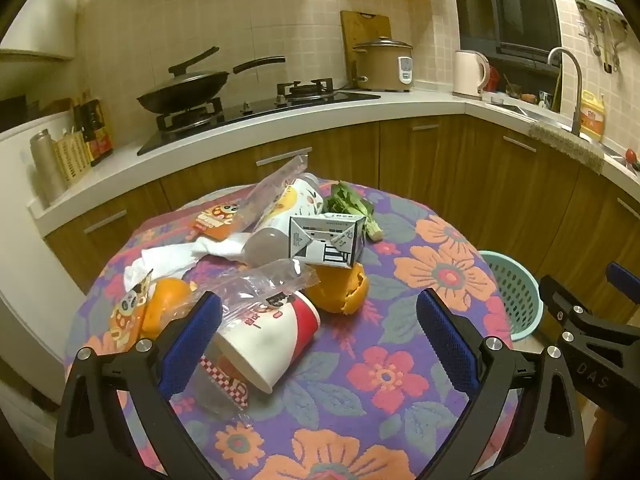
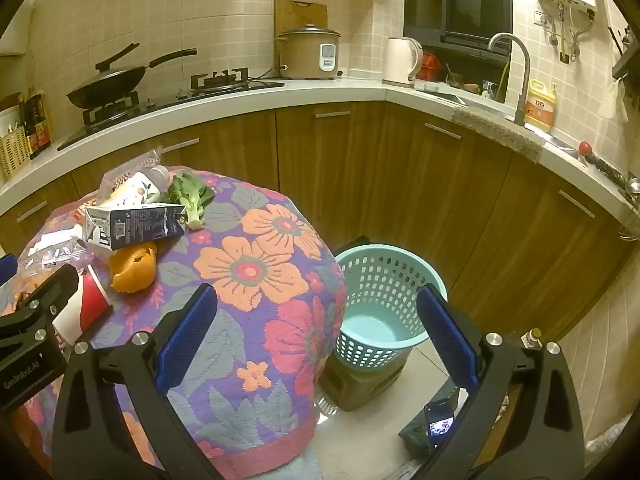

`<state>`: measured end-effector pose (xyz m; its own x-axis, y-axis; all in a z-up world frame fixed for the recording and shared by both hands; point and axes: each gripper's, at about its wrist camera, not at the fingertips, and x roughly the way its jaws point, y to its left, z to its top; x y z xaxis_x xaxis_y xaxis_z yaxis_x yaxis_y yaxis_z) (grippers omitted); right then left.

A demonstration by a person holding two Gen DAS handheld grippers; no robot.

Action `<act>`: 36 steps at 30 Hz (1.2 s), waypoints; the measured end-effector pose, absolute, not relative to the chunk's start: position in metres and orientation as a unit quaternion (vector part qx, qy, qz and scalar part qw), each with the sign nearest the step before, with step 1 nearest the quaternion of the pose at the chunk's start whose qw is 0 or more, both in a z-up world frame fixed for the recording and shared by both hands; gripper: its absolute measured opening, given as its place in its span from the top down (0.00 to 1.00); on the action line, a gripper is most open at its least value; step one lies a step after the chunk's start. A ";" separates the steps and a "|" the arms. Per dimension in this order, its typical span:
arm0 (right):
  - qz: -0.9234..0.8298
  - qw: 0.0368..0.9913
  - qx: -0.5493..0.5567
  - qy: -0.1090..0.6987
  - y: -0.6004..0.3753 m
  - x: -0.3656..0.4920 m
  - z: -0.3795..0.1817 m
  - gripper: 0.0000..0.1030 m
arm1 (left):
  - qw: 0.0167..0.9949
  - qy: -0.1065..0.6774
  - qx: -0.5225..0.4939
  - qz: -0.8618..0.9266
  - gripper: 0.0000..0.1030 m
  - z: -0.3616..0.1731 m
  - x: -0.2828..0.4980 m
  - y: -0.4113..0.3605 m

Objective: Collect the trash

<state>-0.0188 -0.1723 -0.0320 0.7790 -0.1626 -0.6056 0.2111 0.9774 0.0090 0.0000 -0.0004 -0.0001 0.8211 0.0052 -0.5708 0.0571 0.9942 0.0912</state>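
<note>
My left gripper (image 1: pixel 320 332) hangs with jaws wide apart and nothing in them, above the tipped paper cup (image 1: pixel 276 340) in the trash pile on the floral table (image 1: pixel 400 380). My right gripper (image 2: pixel 318 332), equally wide and holding nothing, hovers by the teal basket (image 2: pixel 384 280), which is empty.

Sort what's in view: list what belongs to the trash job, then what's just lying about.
Job: paper cup, milk carton, orange peel, plastic wrapper, bottle, greens, basket.

Lying about: wok, rice cooker, kettle, phone.
</note>
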 end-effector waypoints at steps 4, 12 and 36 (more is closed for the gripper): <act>-0.099 0.943 0.039 0.316 -0.172 -0.019 -0.032 0.08 | 0.953 0.299 0.055 -0.014 0.08 0.000 0.000 0.000; -0.099 0.944 0.037 0.314 -0.170 -0.019 -0.027 0.08 | 0.953 0.297 0.050 -0.006 0.08 0.006 -0.001 0.000; -0.094 0.944 0.041 0.312 -0.169 -0.023 -0.026 0.08 | 0.954 0.294 0.054 -0.011 0.08 0.004 -0.006 0.007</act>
<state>-0.0229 -0.1687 -0.0258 0.7871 -0.1525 -0.5977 0.2032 0.9790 0.0179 -0.0063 0.0069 0.0041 0.8263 0.0110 -0.5631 0.0532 0.9938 0.0975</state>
